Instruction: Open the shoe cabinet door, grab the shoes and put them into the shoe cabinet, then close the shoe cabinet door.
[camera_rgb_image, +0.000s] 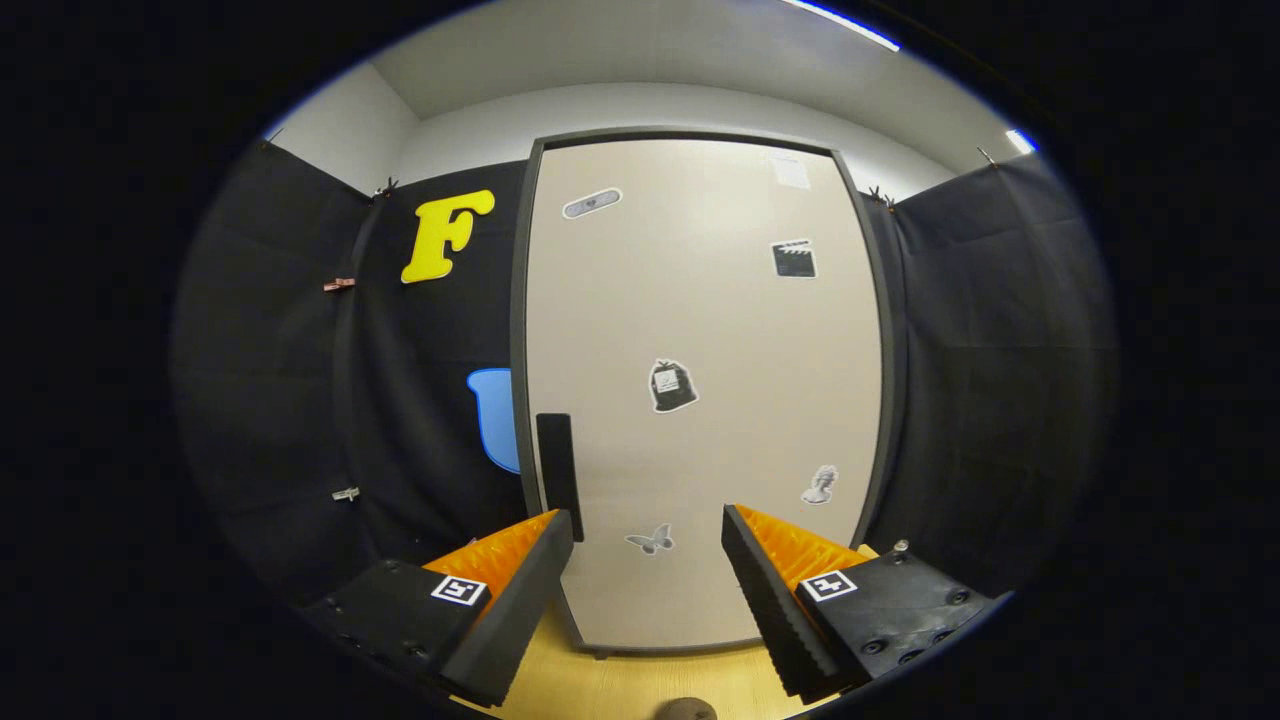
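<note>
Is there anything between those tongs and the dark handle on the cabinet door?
Nothing visible. The tongs are open and empty, facing the closed cabinet door. The handle sits on the door's left side, just above the left finger, with open air between.

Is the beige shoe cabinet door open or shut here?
Shut: the beige shoe cabinet door sits flush in its dark frame, black handle untouched beyond the open gripper.

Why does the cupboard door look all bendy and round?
In the gripper view, the fisheye lens bows the cabinet door outward, so its straight edges curve; lighting is soft and even, with no glare on the door; the open tongs look sharp, holding nothing.
</note>
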